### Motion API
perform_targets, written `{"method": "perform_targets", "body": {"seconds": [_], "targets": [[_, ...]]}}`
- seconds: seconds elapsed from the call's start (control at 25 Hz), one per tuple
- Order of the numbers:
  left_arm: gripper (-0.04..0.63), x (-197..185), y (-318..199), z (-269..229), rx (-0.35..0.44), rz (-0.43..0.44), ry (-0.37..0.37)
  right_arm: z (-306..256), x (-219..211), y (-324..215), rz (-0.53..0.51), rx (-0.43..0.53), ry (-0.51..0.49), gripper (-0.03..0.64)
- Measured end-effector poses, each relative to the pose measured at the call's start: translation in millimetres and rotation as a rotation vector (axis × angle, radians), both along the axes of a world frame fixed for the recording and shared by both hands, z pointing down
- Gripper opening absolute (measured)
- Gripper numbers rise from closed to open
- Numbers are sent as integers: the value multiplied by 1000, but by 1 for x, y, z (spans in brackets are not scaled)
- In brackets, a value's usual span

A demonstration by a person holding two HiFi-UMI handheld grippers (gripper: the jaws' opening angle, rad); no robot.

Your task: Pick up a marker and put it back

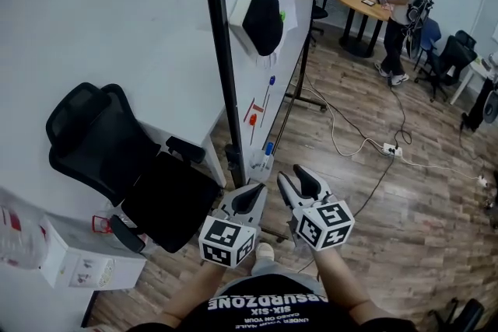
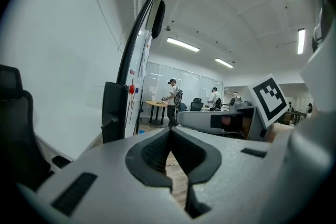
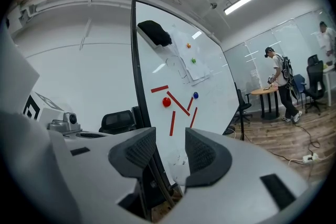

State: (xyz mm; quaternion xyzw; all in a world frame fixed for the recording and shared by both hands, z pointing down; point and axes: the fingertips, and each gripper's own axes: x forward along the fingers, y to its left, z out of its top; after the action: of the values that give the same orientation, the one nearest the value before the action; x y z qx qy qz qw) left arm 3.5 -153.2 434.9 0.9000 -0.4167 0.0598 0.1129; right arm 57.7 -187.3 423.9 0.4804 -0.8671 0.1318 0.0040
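Grippers facing tall white whiteboard (image 1: 253, 82)
Jaws of right grey gripper (image 1: 291, 172) spread, empty; left grey gripper (image 1: 259, 189) pressed together, blue-capped white marker (image 1: 267, 154) at its twelve o'clock.

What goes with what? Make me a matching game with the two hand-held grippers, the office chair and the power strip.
Things:
1. left hand-held gripper
2. right hand-held gripper
3. office chair
4. power strip

Colour or state:
A. white
B. jaws apart, nothing between them
C. black
D. jaws together

Pairs: 1-D, 2-B, 3-C, 4-A
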Motion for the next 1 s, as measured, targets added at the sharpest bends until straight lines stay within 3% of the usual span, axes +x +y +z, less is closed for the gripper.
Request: {"method": "perform_targets", "body": {"seconds": [1.0], "targets": [[8,-1,-29,26,-61,-9,3,51,-12,-72,-44,-127,21,155]]}}
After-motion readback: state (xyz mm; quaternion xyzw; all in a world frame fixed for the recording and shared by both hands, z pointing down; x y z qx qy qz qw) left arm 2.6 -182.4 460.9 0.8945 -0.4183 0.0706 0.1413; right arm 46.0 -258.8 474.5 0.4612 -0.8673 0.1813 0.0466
